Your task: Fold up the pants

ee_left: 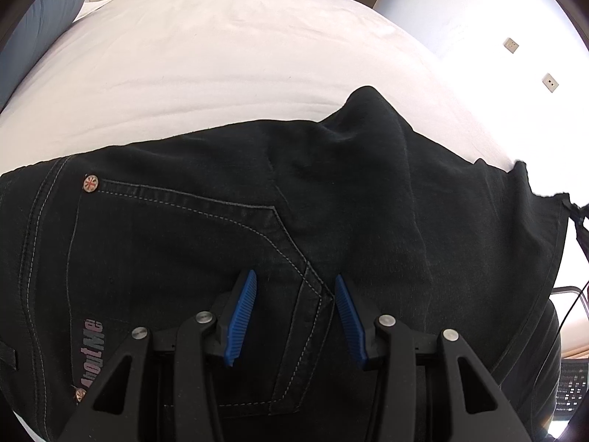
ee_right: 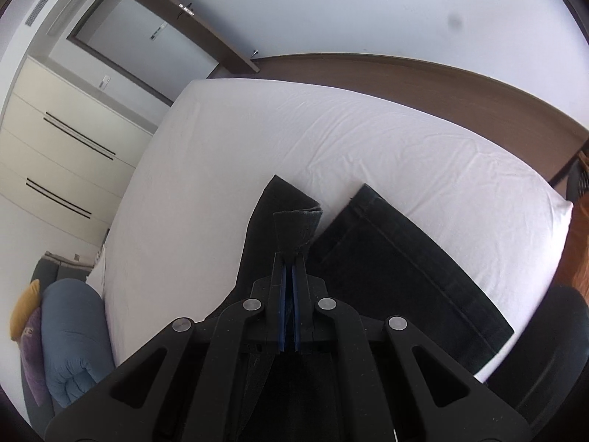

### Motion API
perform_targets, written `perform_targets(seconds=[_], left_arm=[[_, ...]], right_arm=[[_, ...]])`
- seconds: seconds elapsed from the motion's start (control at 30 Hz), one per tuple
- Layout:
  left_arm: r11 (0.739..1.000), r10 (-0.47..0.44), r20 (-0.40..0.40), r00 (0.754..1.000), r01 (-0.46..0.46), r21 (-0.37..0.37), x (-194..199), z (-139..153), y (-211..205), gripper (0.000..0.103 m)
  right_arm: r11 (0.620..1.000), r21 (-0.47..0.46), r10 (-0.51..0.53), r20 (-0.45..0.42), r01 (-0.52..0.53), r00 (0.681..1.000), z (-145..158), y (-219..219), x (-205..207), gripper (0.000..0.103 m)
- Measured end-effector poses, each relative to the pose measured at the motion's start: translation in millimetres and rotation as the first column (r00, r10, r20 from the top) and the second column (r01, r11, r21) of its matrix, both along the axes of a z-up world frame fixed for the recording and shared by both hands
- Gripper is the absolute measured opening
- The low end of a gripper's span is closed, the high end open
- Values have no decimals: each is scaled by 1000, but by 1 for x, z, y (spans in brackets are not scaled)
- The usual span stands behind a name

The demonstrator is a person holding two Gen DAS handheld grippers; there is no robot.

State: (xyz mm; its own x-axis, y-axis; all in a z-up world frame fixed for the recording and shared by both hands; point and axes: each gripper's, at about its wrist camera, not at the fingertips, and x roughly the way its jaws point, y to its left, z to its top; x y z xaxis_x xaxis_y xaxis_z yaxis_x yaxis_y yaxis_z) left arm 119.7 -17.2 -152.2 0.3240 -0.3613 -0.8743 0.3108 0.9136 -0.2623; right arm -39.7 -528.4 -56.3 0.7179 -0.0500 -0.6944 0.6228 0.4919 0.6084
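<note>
Black jeans (ee_left: 257, 202) lie on the white bed (ee_left: 221, 55). In the left wrist view I see the seat with a stitched back pocket and a rivet (ee_left: 91, 183). My left gripper (ee_left: 294, 283) is open, its blue pads just above the pocket corner, holding nothing. In the right wrist view my right gripper (ee_right: 289, 258) is shut on the hem of one pant leg (ee_right: 296, 230), lifting it. The other leg (ee_right: 405, 258) lies flat to the right on the bed (ee_right: 331, 129).
A blue rolled duvet (ee_right: 70, 335) with yellow and purple cushions lies left of the bed. A wardrobe (ee_right: 55, 147) and door stand at the left. A wooden headboard strip (ee_right: 441, 84) runs along the wall. A black chair (ee_right: 552, 331) is at the right.
</note>
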Motion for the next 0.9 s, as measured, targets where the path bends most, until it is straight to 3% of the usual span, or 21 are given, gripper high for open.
perform_targets(seconds=[0.23, 0.3, 0.4, 0.47, 0.57, 0.9], left_arm=[[1000, 7, -11, 1000, -7, 19, 2, 0, -9, 49], [1000, 6, -13, 1000, -6, 6, 2, 0, -10, 55], [1000, -9, -2, 1000, 9, -2, 0, 1, -21, 74], [1000, -18, 9, 1000, 18, 20, -3, 1, -31, 88], [997, -19, 26, 999, 17, 75, -5, 0, -45, 95], [997, -7, 20, 1000, 6, 83, -4, 1, -46, 96]], right_arm=[[993, 87, -75, -12, 76, 997, -38, -6, -53, 1], [991, 103, -89, -21, 90, 996, -52, -9, -63, 1], [983, 145, -112, -33, 115, 993, -72, -10, -79, 1], [977, 169, -124, -37, 129, 992, -86, -11, -85, 1], [977, 167, -125, -37, 129, 992, -88, -5, -94, 1], [961, 223, -157, -46, 164, 986, -95, -4, -118, 1]])
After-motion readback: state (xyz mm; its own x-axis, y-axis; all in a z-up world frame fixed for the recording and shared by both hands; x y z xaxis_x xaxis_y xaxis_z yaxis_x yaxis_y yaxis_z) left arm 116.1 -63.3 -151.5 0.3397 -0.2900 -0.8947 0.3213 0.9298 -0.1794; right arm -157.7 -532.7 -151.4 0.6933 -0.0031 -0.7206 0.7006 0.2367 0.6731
